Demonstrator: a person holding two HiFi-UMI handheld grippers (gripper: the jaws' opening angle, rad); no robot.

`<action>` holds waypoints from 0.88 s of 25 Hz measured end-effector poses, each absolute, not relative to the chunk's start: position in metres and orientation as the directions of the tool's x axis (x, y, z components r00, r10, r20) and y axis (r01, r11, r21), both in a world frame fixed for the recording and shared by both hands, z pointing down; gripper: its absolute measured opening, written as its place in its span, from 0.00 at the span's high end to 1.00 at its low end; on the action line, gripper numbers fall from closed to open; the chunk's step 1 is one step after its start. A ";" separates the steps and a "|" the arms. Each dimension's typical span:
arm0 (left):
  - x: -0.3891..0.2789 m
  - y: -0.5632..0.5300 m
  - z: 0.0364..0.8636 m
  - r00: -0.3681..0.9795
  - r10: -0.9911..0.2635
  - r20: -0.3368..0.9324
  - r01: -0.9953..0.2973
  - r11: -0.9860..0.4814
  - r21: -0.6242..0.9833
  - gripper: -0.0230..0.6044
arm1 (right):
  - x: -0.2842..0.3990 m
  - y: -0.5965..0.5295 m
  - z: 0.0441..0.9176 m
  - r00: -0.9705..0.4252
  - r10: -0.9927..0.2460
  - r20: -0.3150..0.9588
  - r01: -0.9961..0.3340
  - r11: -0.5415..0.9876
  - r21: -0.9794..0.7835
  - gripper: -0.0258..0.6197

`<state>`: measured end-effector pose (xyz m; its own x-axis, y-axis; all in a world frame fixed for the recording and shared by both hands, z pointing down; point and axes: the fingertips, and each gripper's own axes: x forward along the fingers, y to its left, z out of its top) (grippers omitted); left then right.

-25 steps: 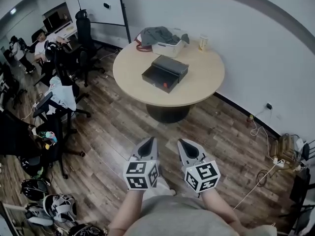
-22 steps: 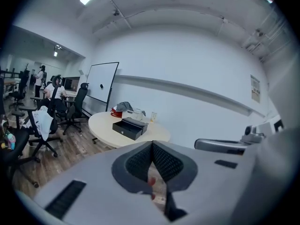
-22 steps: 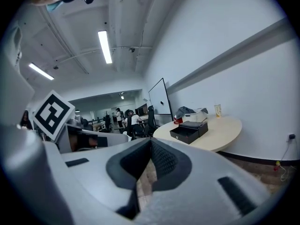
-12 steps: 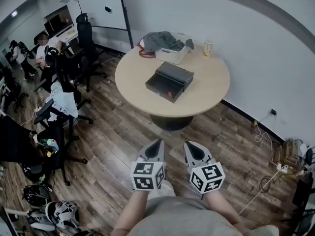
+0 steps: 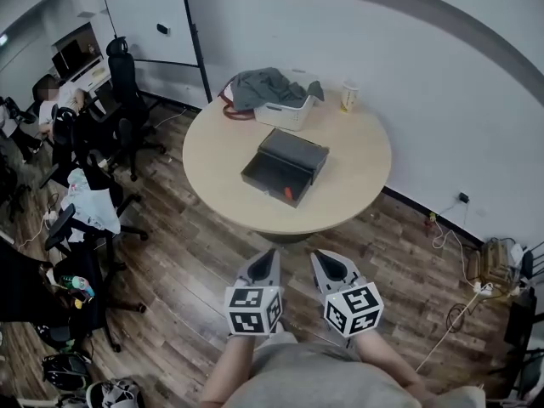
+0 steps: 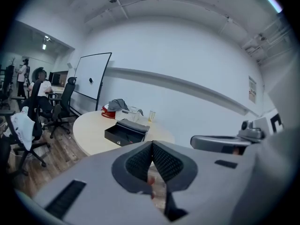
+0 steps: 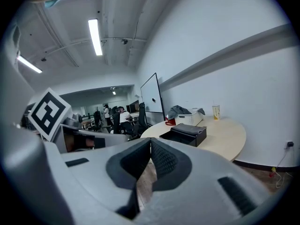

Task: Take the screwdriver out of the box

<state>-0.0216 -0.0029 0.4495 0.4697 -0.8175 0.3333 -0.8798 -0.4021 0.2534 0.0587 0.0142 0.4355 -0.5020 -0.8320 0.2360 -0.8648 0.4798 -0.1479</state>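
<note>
A black box (image 5: 285, 168) lies on the round beige table (image 5: 357, 172), its drawer pulled open toward me. A small red thing (image 5: 287, 195), perhaps the screwdriver's handle, shows in the drawer's near corner. My left gripper (image 5: 270, 254) and right gripper (image 5: 319, 256) hang side by side over the wooden floor, short of the table's near edge. Both point at the table. In the left gripper view the jaws (image 6: 152, 144) are pressed together with nothing between them, and the box (image 6: 126, 131) lies ahead. The right gripper (image 7: 150, 142) is shut and empty too, the box (image 7: 184, 134) ahead to its right.
A white basket (image 5: 285, 113) with a grey cloth and a paper cup (image 5: 348, 98) stand at the table's far side. Office chairs (image 5: 127, 134) and a seated person (image 5: 59, 109) fill the left. A whiteboard (image 5: 149, 15) leans on the far wall. Cables (image 5: 463, 279) lie at the right.
Both grippers have moved toward the table, which now sits nearer and lower in the head view. Their jaws have stayed shut and empty.
</note>
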 end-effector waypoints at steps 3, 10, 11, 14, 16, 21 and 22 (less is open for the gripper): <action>-0.027 -0.025 0.450 0.483 -0.810 0.332 -0.873 -0.415 0.258 0.96 | 0.050 -0.008 0.436 -0.493 -0.837 0.238 -0.870 0.473 -0.139 0.96; -0.051 -0.066 0.458 0.495 -0.801 0.338 -0.866 -0.424 0.265 0.96 | 0.030 -0.051 0.445 -0.469 -0.851 0.237 -0.883 0.445 -0.149 0.96; -0.055 -0.069 0.459 0.494 -0.800 0.340 -0.866 -0.421 0.268 0.96 | 0.028 -0.054 0.447 -0.465 -0.852 0.241 -0.885 0.440 -0.155 0.96; -0.063 -0.080 0.461 0.492 -0.799 0.346 -0.868 -0.417 0.271 0.96 | 0.025 -0.067 0.448 -0.458 -0.856 0.242 -0.888 0.428 -0.166 0.96; -0.064 -0.086 0.464 0.496 -0.795 0.350 -0.866 -0.422 0.269 0.96 | 0.024 -0.075 0.447 -0.452 -0.859 0.240 -0.891 0.422 -0.167 0.96; -0.063 -0.105 0.474 0.502 -0.784 0.365 -0.863 -0.428 0.269 0.96 | 0.026 -0.097 0.451 -0.444 -0.861 0.249 -0.895 0.414 -0.166 0.96; -0.062 -0.110 0.475 0.502 -0.783 0.367 -0.863 -0.427 0.268 0.96 | 0.027 -0.102 0.451 -0.445 -0.860 0.250 -0.895 0.415 -0.163 0.96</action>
